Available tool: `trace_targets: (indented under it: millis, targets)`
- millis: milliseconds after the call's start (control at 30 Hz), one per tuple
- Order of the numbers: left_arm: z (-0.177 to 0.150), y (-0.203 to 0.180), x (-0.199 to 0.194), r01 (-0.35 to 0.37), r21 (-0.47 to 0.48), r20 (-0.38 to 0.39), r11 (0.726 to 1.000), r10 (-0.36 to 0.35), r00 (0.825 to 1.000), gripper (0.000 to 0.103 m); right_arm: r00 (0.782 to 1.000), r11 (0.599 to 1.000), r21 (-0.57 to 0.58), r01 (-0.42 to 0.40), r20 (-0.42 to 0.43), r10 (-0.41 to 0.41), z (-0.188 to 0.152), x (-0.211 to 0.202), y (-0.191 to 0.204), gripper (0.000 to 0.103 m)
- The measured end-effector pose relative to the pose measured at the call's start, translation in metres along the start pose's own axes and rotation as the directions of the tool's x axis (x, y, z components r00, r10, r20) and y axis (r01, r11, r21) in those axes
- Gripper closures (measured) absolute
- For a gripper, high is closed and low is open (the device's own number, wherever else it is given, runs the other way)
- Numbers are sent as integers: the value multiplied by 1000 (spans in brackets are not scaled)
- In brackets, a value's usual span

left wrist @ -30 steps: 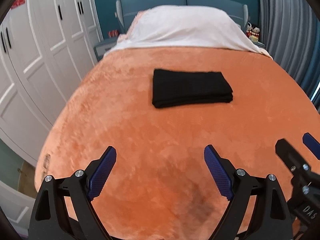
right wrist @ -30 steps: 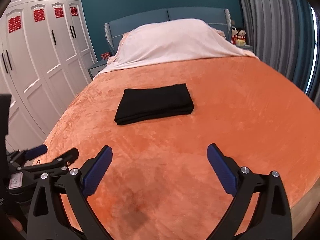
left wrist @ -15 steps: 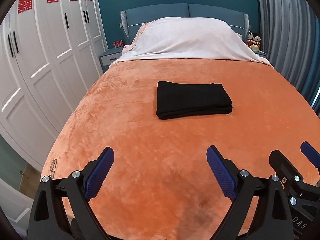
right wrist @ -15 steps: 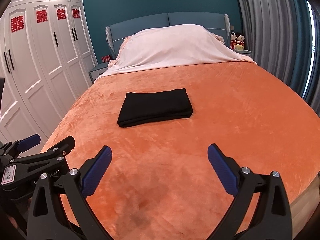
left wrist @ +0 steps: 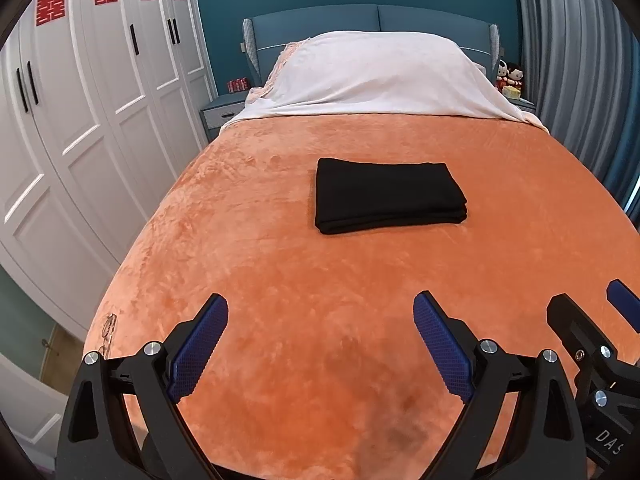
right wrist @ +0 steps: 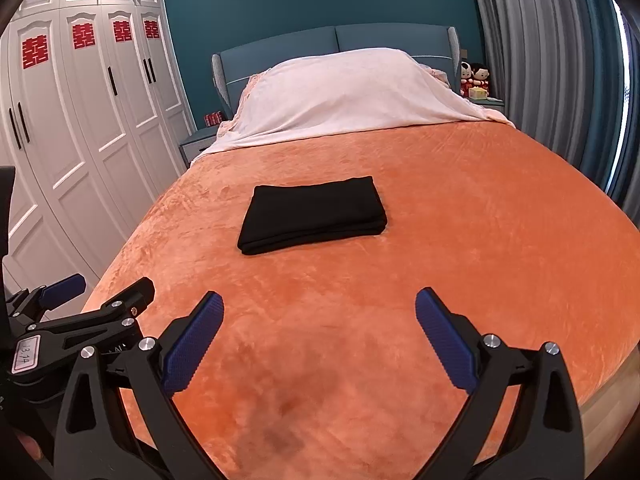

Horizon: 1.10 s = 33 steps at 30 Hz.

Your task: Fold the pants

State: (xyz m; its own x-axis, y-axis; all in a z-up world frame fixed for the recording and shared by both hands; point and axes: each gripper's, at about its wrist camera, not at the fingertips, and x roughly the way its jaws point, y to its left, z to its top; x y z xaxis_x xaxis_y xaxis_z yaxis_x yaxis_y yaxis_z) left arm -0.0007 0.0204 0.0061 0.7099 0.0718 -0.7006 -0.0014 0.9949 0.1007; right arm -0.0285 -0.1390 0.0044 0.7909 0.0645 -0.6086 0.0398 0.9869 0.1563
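Left wrist view has the black pants lying in the middle of the orange blanket, folded into a compact rectangle with stacked layers showing along the near edge. The left gripper hangs low over the foot of the bed, well apart from the pants, its blue pads spread wide with only blanket between them. At the right edge of this view part of the right gripper shows beside it.

From the right wrist view the pants sit squarely ahead, slightly turned, and the right gripper is likewise fully spread and holding nothing, with the left one just to its side. Both tools being empty and clear of the cloth suggests the folding is finished (the bundle looks even, no leg or waistband trailing out). Placed flat on the open middle of the bed, away from the pale cover heaped over the pillows, the bundle has firm support on all sides and should keep its shape. Any further step would probably be only smoothing a corner, and the soft plush underneath could let a nudge shift the layers.
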Motion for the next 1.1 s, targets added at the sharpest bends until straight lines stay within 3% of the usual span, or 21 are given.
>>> trace_targets:
  millis: [1100]
  targets:
    - [-3, -3, -12, -8, 10, 31, 1000, 8, 999, 11, 1000, 1000, 4, -5, 8, 4, -4, -7, 2, 8]
